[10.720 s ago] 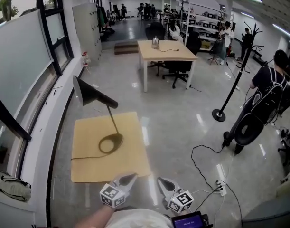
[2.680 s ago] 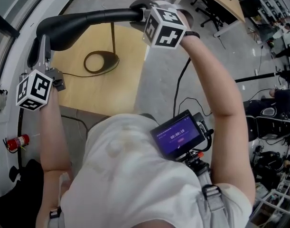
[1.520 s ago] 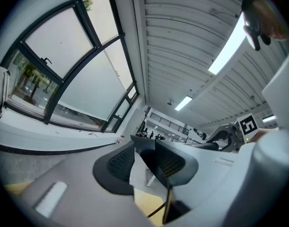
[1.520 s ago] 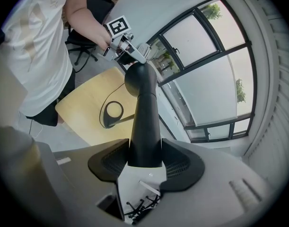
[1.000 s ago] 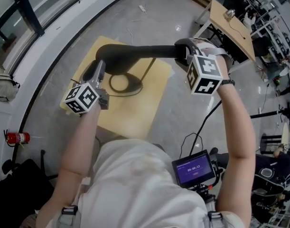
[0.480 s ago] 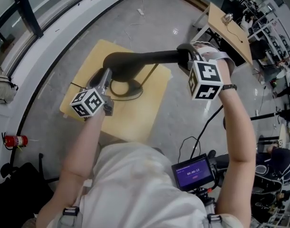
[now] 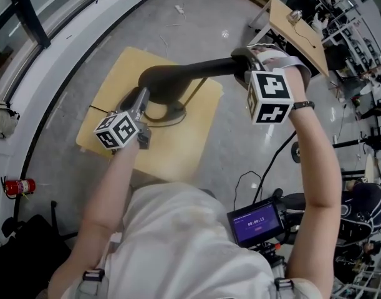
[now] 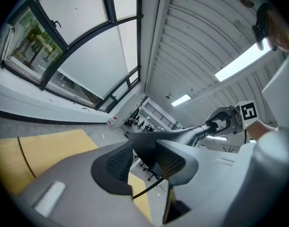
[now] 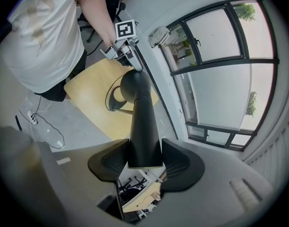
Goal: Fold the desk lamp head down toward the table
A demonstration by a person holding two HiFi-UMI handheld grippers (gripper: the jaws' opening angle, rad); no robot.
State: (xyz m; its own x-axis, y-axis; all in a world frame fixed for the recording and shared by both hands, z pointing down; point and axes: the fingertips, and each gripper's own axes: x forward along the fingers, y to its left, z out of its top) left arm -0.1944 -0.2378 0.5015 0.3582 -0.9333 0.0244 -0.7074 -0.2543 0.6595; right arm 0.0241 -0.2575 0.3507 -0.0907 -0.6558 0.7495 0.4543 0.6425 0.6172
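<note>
The black cone-shaped lamp head (image 7: 190,70) lies about level above the yellow table (image 7: 178,148). A thin stem (image 7: 193,95) runs down to the ring base (image 7: 168,113). My left gripper (image 7: 142,95) is shut on the wide end of the head, over the base. In the left gripper view, the left gripper (image 8: 145,157) has both pads against the black shade (image 8: 182,135). My right gripper (image 7: 240,67) is shut on the narrow end. The right gripper view shows the right gripper (image 9: 140,160) clamping the cone (image 9: 142,117), with the base (image 9: 113,98) beyond.
A grey ledge and windows (image 7: 47,36) curve along the left of the table. A red fire extinguisher (image 7: 19,185) and a black bag (image 7: 28,242) lie on the floor at the lower left. A wooden desk (image 7: 296,23) stands at the top right, and a cable (image 7: 271,161) trails on the floor.
My left gripper has sunk a little with the wide end of the lamp head, closer to the base. The right gripper has stayed almost in place on the narrow end.
</note>
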